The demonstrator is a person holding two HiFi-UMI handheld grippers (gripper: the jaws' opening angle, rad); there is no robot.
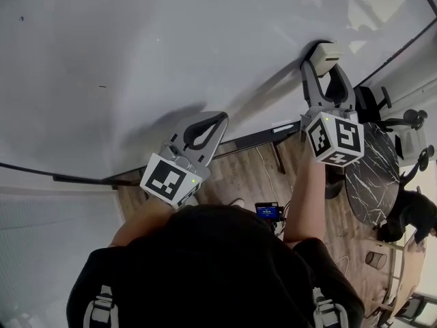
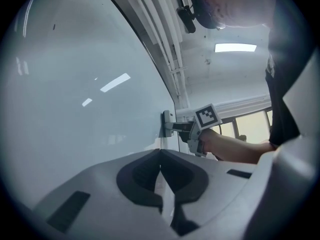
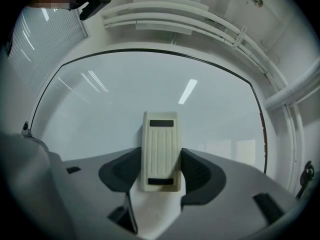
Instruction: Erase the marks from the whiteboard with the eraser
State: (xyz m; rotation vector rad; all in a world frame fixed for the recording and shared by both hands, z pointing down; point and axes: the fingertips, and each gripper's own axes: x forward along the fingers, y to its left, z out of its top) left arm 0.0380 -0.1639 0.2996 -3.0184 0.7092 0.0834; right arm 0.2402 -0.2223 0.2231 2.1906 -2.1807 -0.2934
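Jaws on your right gripper [image 3: 160,160] are clamped on the eraser [image 3: 160,144], which is pressed flat on the whiteboard [image 1: 171,46]. Your left gripper [image 2: 160,153] is pinched together, empty, near the board's lower edge. There's a small mark [image 1: 102,86] well to the left.

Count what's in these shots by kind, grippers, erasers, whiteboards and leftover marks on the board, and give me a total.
Grippers: 2, left gripper and right gripper
Eraser: 1
Whiteboard: 1
Small dark marks: 2
Total: 6
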